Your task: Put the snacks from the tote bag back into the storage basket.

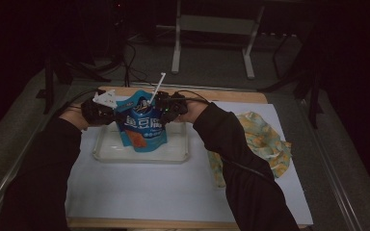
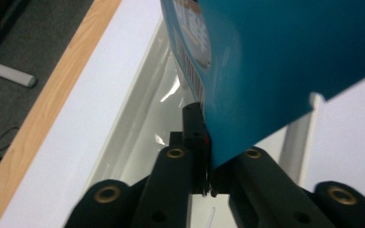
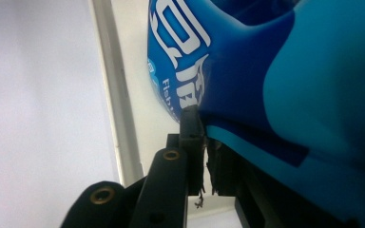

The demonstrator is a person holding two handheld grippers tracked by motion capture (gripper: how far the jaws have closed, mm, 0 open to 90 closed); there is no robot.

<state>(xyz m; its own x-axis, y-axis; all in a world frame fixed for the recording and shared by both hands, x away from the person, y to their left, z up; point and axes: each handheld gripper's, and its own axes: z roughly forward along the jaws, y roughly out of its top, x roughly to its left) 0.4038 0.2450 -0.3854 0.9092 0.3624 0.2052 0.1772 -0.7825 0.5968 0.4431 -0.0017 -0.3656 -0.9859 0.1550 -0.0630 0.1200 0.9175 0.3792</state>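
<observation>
The left tongs [image 2: 208, 178] are clenched on one top corner of the blue snack pouch [image 1: 142, 126]; the film edge sits pinched between the pads. The right tongs [image 3: 204, 166] are likewise clenched on the opposite top corner. In the high view, the left tongs [image 1: 110, 109] and right tongs [image 1: 161, 109] face each other across the pouch mouth. The pouch hangs upright between them, its lower end inside the clear plastic tray [image 1: 107, 153] (whether it rests on the tray floor cannot be told). The tray stands on the white worktop [image 1: 149, 192], with a patterned cloth [image 1: 265, 142] just beside it.

Status: both grips are established. The pouch appears unopened; pulling the top apart, or emptying it into the tray, likely remains.
</observation>
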